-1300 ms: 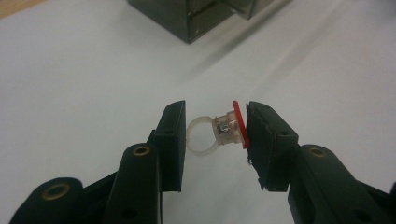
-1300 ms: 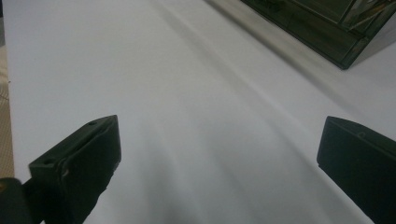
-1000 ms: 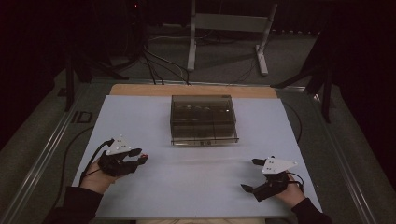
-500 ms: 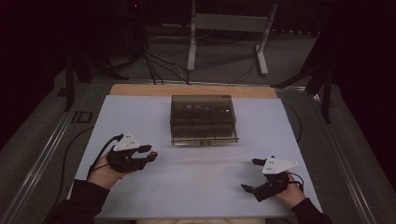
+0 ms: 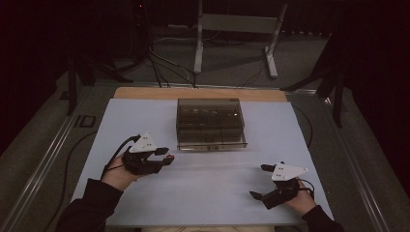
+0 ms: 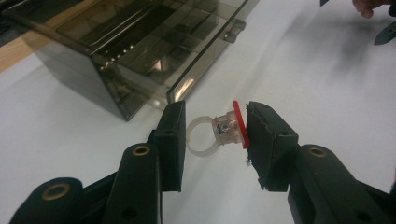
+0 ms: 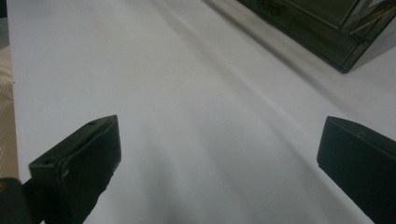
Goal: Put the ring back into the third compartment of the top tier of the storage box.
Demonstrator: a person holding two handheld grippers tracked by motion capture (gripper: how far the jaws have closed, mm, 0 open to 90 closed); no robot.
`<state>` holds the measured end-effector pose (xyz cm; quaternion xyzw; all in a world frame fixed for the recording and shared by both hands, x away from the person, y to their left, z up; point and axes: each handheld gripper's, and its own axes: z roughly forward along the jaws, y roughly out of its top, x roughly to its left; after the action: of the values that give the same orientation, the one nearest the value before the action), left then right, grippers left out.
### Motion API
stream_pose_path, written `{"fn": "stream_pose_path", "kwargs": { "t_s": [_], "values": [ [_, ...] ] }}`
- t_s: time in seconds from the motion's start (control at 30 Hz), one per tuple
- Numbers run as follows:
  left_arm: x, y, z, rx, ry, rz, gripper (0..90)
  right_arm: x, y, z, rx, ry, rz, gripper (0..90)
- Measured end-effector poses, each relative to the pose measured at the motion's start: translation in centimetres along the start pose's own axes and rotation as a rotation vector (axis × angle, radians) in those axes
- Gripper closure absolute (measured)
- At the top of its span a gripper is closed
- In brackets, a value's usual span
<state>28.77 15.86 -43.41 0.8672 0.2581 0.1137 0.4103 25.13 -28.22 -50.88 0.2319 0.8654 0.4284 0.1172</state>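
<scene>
One ring with a red top is pinched crosswise in the left gripper above the tabletop, presumably for stowing in the smoked box nearby, while the right gripper is held spread, idle.

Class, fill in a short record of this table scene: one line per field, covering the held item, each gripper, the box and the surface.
Held item: a toy ring, pale band with a red top
Left gripper: jaws closed on the ring, band against one, red top against the other
Right gripper: jaws wide apart, nothing between them
Box: smoky see-through case with compartments, lid shut, beyond the left gripper
Surface: white board on the table
</scene>
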Motion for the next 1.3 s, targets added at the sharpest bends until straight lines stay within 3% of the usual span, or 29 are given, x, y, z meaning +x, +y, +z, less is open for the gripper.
{"fn": "stream_pose_path", "kwargs": {
  "t_s": [0.87, 1.3],
  "values": [
    [-0.7, 4.2, 3.3, 0.001, -0.059, 0.078, 59.6, -0.1, 0.0, -0.2, -0.008, -0.001, 0.000, 0.1],
    [-0.6, 5.5, 4.9, -0.012, -0.083, 0.069, 59.7, -0.1, 0.0, -0.3, -0.013, -0.001, -0.001, 0.2]
  ]
}}
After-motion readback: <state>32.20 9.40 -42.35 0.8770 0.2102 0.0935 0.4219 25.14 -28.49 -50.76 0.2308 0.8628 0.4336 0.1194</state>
